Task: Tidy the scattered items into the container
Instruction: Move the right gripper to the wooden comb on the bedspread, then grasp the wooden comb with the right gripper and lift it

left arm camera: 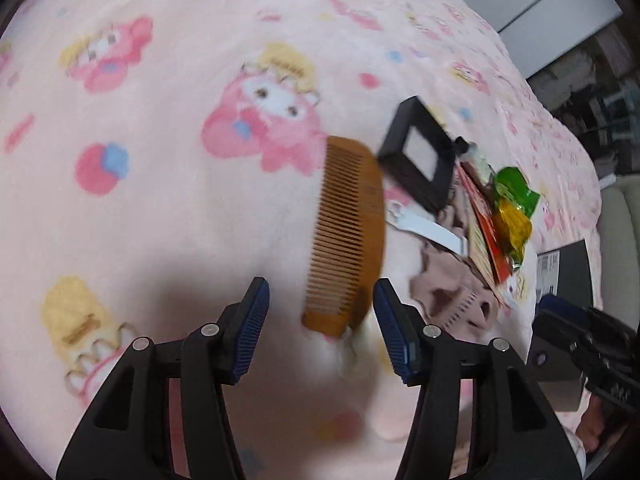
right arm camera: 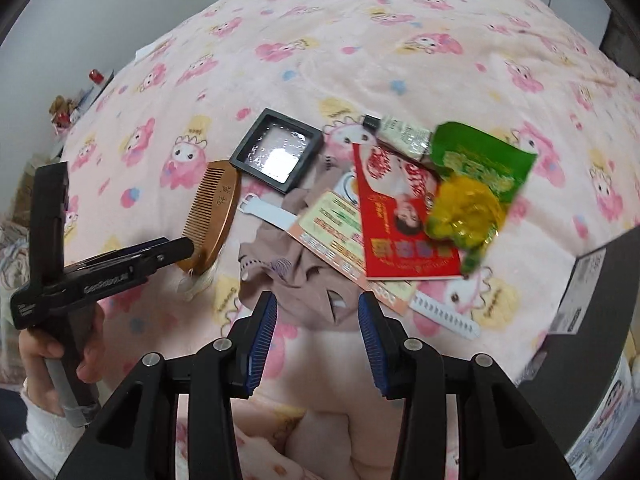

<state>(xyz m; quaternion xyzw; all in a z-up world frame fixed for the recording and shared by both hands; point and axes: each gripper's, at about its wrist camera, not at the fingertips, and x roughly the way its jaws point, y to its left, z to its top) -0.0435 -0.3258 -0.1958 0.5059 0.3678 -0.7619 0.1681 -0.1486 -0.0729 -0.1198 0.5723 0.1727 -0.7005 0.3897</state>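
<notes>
A brown wooden comb [left arm camera: 348, 236] lies on the pink blanket, its near end between the fingertips of my open left gripper [left arm camera: 322, 300]; it also shows in the right wrist view [right arm camera: 212, 216] with the left gripper [right arm camera: 176, 252] at its near end. Beyond lie a black square case [right arm camera: 278, 152], a white strap [right arm camera: 268, 212], a mauve cloth [right arm camera: 296, 272], a red leaflet [right arm camera: 404, 224], a green and yellow packet [right arm camera: 472, 192] and a small tube [right arm camera: 404, 132]. My right gripper [right arm camera: 318, 308] is open and empty, just above the cloth's near edge.
A dark box [right arm camera: 600, 292] with a white label sits at the right edge of the blanket; it also shows in the left wrist view [left arm camera: 564, 276]. The pink cartoon blanket [right arm camera: 360, 40] stretches far back. Clutter stands at the far left [right arm camera: 72, 108].
</notes>
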